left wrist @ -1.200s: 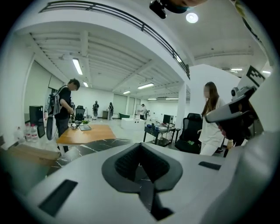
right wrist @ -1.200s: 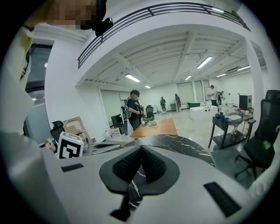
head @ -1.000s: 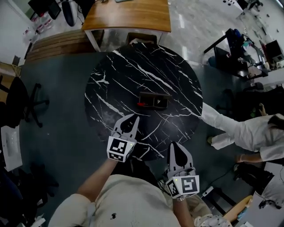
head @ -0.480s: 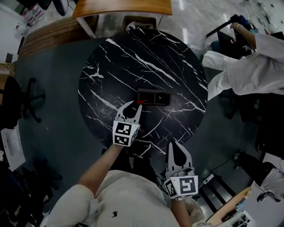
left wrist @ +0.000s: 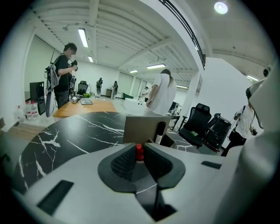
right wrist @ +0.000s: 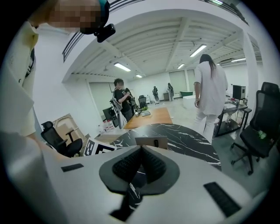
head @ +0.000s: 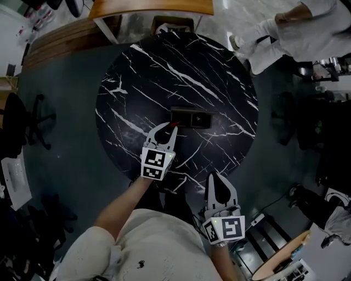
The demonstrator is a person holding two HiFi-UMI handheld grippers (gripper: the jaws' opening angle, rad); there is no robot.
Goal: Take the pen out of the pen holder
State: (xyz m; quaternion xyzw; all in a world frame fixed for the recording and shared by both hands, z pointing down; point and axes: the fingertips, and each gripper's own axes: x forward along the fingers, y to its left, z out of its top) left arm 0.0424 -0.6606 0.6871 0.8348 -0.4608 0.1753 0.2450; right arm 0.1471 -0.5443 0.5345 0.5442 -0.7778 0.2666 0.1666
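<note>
A dark rectangular pen holder [head: 192, 118] stands near the middle of the round black marble table [head: 137, 82]. A red pen [head: 174, 125] sticks out of its left end toward me. My left gripper [head: 167, 128] reaches to that end. In the left gripper view the pen's red tip [left wrist: 139, 152] sits between the two pads, which are closed in on it. Behind it are the holder's tan wall [left wrist: 142, 129] and a black pen [left wrist: 160, 132] standing in it. My right gripper [head: 219, 185] hangs shut and empty at the table's near edge, with the holder [right wrist: 151, 142] far ahead of it.
A person in white [head: 290, 24] walks past the table's far right. A wooden desk [head: 151, 8] stands beyond the table, and a black office chair [head: 24, 118] stands at the left. Another person [left wrist: 63, 72] stands by the desk.
My left gripper has moved forward over the table to the holder's left end and closed on the red pen. The person in white has walked from the right side to the far right. My right gripper stayed put.
</note>
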